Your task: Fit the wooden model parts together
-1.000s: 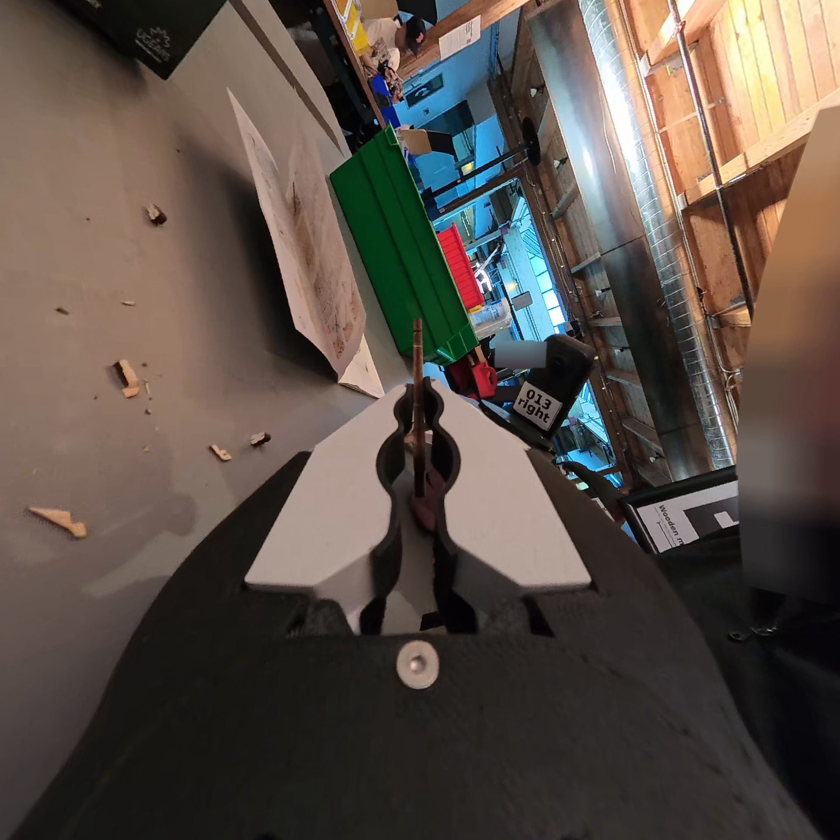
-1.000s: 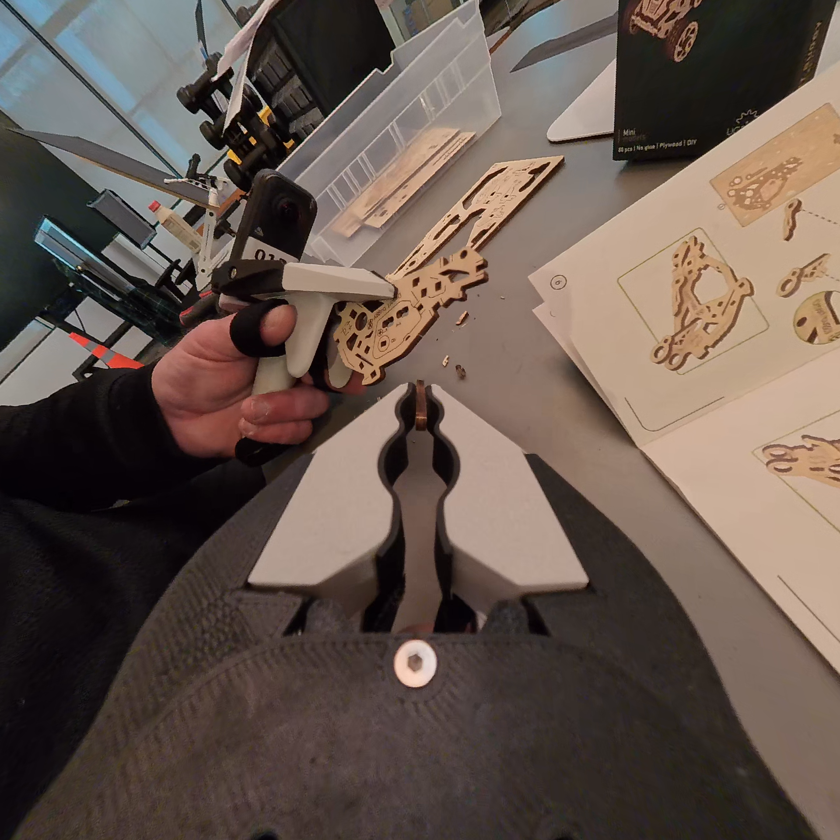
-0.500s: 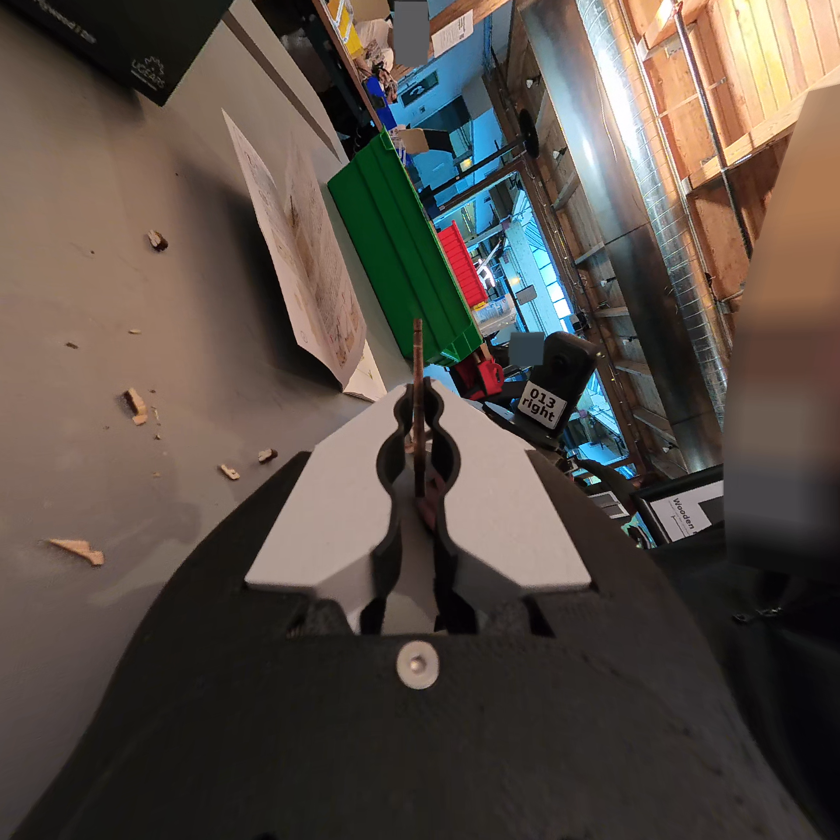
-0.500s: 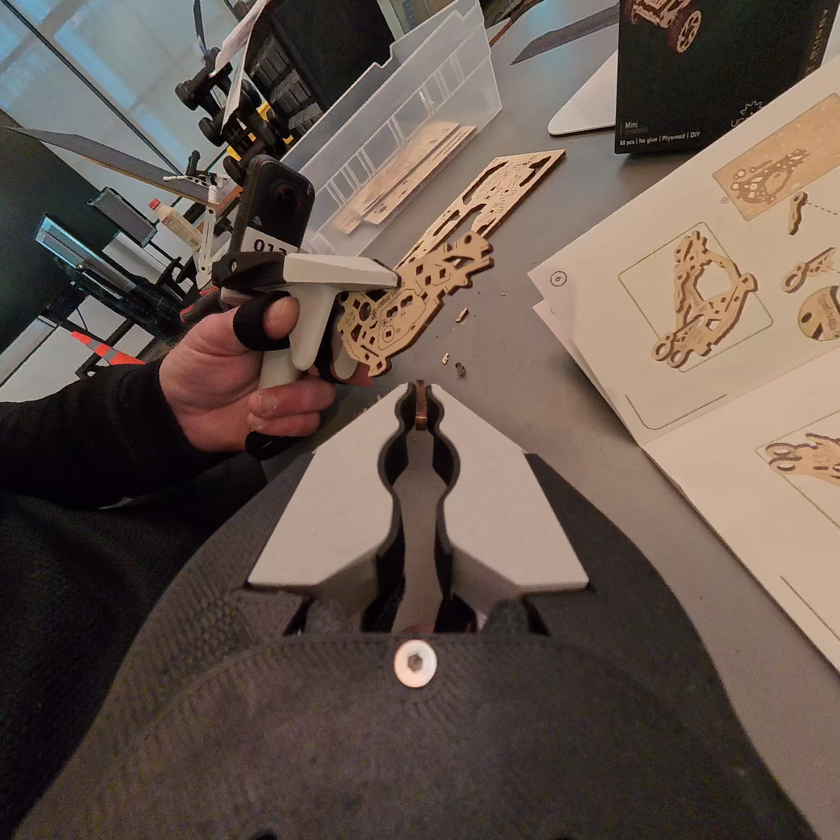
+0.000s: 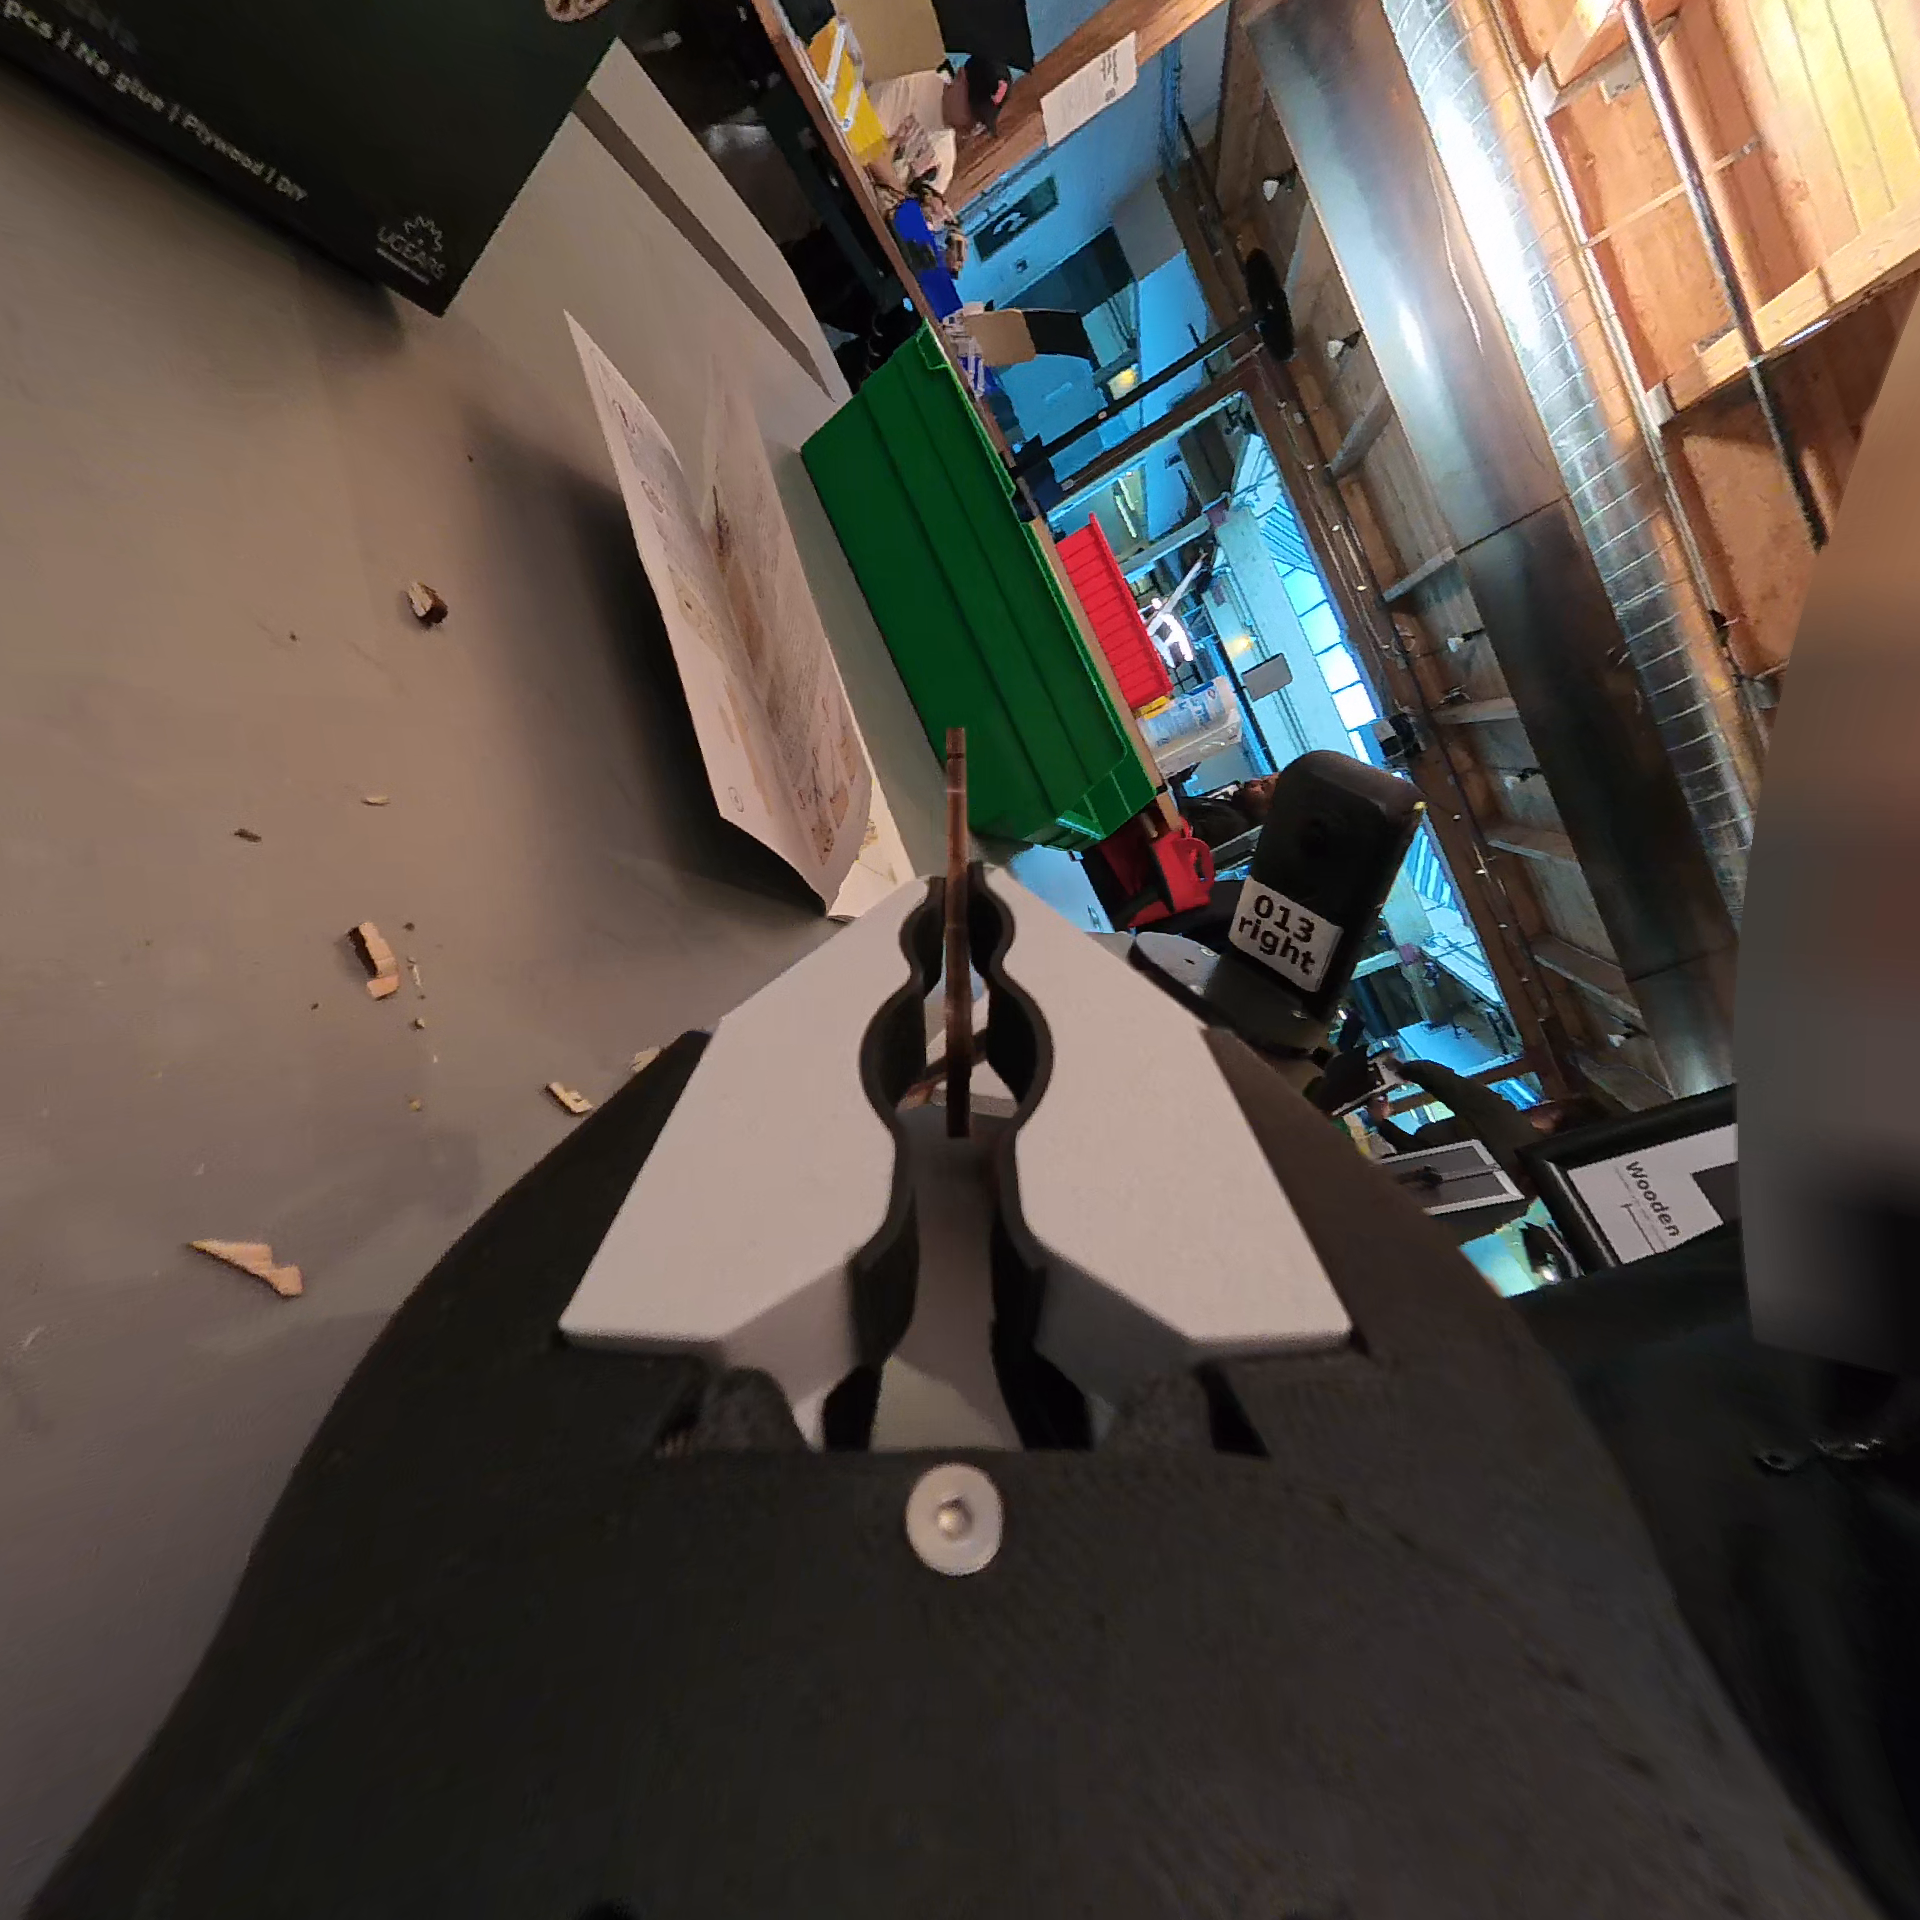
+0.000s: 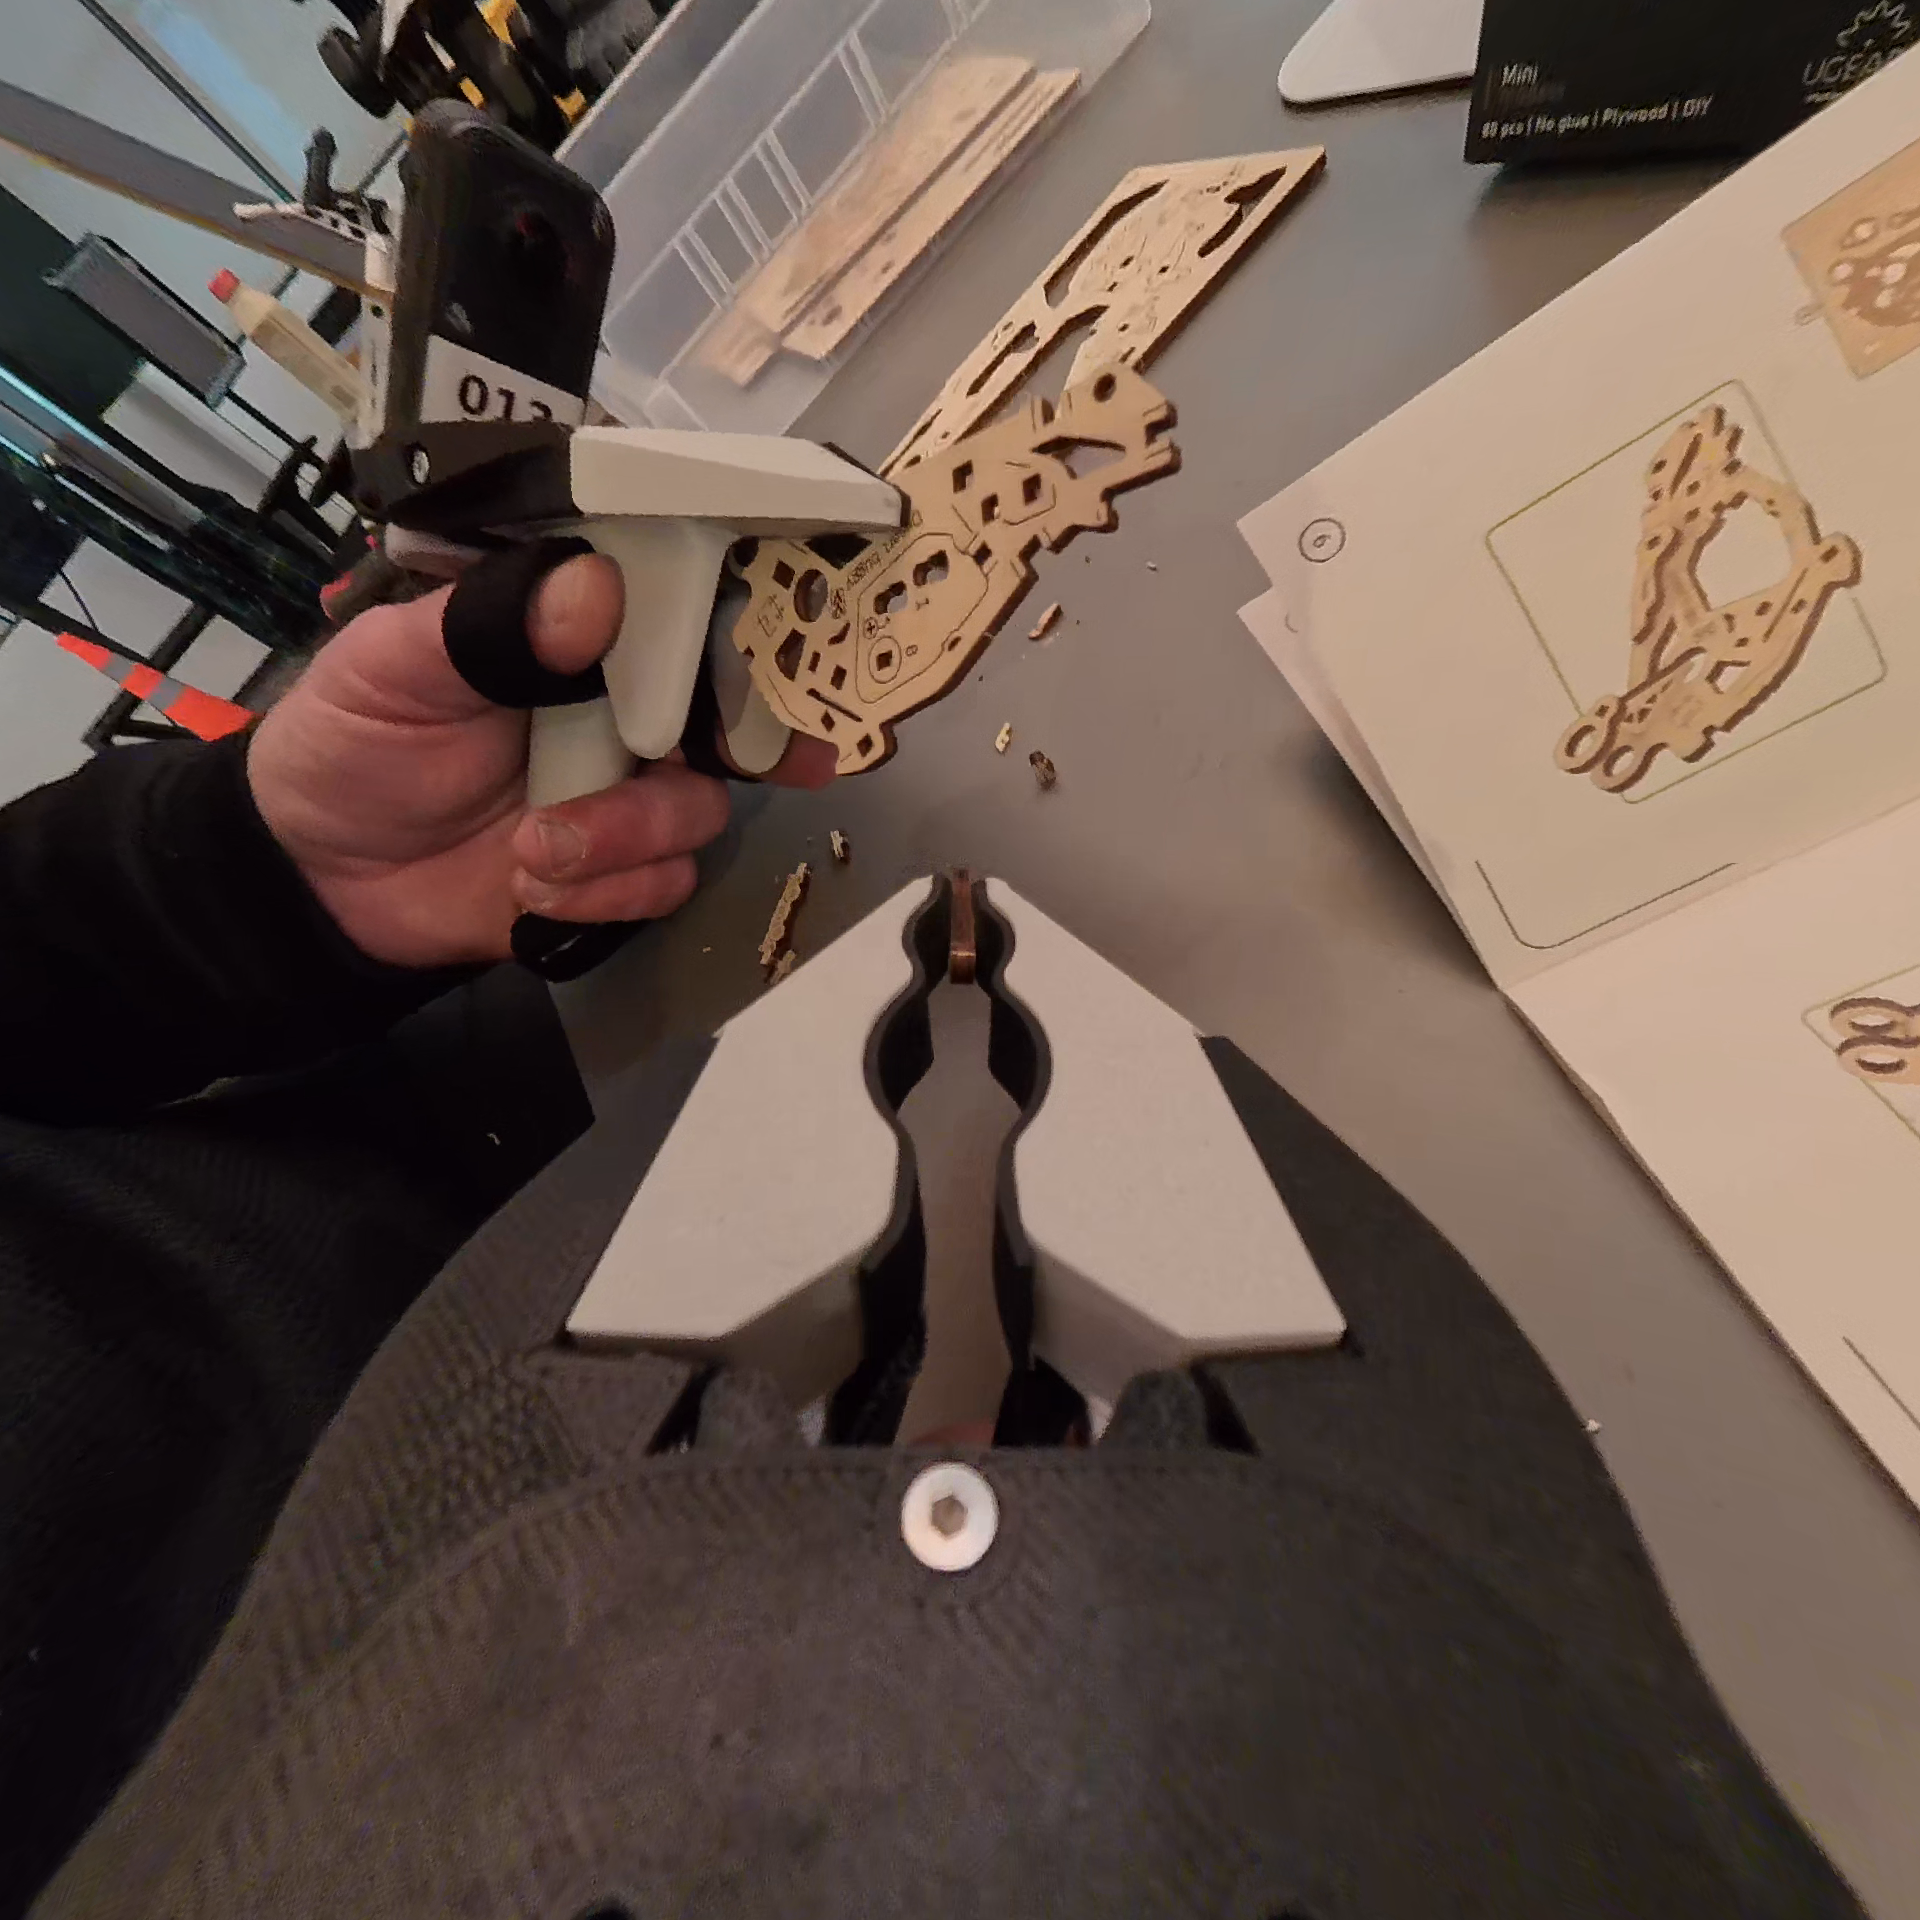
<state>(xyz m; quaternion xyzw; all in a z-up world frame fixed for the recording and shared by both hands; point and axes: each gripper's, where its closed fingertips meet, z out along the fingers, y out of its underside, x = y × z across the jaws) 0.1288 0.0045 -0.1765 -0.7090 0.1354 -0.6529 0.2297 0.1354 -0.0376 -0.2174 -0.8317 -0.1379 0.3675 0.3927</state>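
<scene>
Because the left wrist view looks straight along a thin wooden sheet, the large plywood part appears only as a dark edge standing between the left gripper fingertips, which are clamped flat on its two faces; held that way, the part probably keeps its broad side turned out toward the other tool. Beyond it lie the grey table, scattered wood chips, a folded instruction sheet and a green bin. Seen from the right wrist view, the same part shows its slotted face, raised clear of the table in the left gripper, presumably so the slots can be reached. The right gripper has its fingers pinched on a small wooden piece (edge-on, so its shape is unclear), near the big part but not touching it.
</scene>
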